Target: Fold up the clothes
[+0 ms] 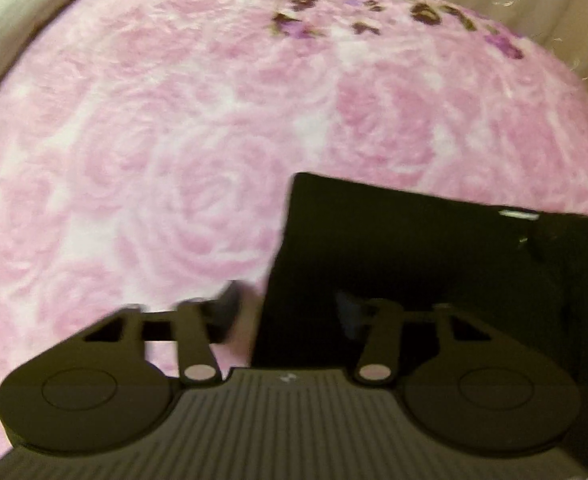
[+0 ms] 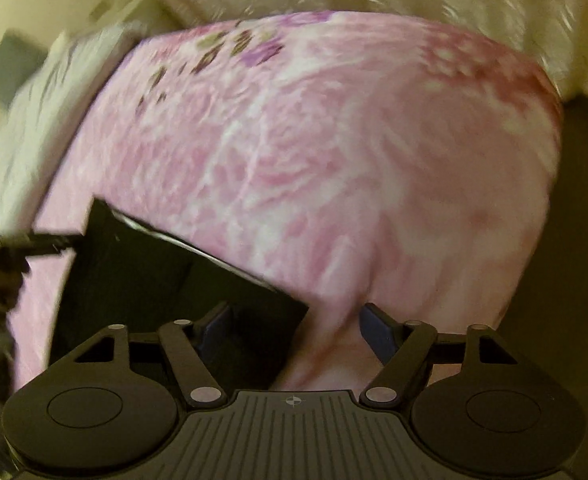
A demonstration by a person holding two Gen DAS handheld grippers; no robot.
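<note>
A black garment point(image 1: 434, 264) lies flat on a pink rose-patterned blanket point(image 1: 181, 152), folded into a rough rectangle with a small white label near its far edge. My left gripper point(image 1: 289, 308) is open above the garment's left edge, one finger over the blanket, the other over the cloth. In the right wrist view the same garment point(image 2: 165, 280) lies at the lower left. My right gripper point(image 2: 296, 328) is open over the garment's right corner, holding nothing. The left gripper point(image 2: 33, 244) shows at the far left edge, blurred.
The blanket point(image 2: 354, 168) covers a bed. A white pillow or bedding point(image 2: 53, 92) lies at the left of the bed. Pale curtains point(image 2: 474, 8) hang behind. The bed's right edge drops to a dark floor point(image 2: 582, 240).
</note>
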